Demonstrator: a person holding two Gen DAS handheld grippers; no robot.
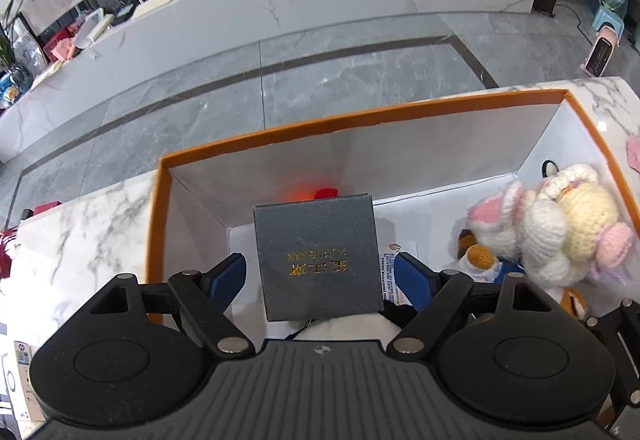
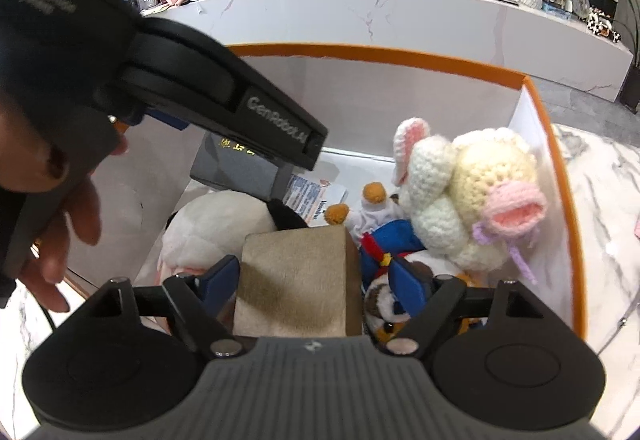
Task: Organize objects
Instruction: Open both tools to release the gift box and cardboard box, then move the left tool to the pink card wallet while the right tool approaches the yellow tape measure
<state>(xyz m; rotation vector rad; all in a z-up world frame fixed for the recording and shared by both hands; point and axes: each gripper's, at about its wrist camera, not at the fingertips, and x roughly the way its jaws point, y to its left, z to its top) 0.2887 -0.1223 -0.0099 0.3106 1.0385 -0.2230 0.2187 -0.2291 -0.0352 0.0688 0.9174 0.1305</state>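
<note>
- Left tongs [image 1: 320, 272] stood open around the dark grey square cardboard box [image 1: 318, 256] inside the orange-rimmed white carton [image 1: 360, 115].
- Right tongs [image 2: 320, 280] stood open beside the tan felt block [image 2: 296, 280]; tipping risked it toppling onto the crocheted cream toy [image 2: 472, 195].

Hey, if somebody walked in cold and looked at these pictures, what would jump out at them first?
Probably the big orange-rimmed box on the marble table, with a crocheted cream and pink animal lying at its right side. Next, the two small boxes over it: a dark grey gift box between the left claw's open jaws, and a tan box between the right claw's.
</note>
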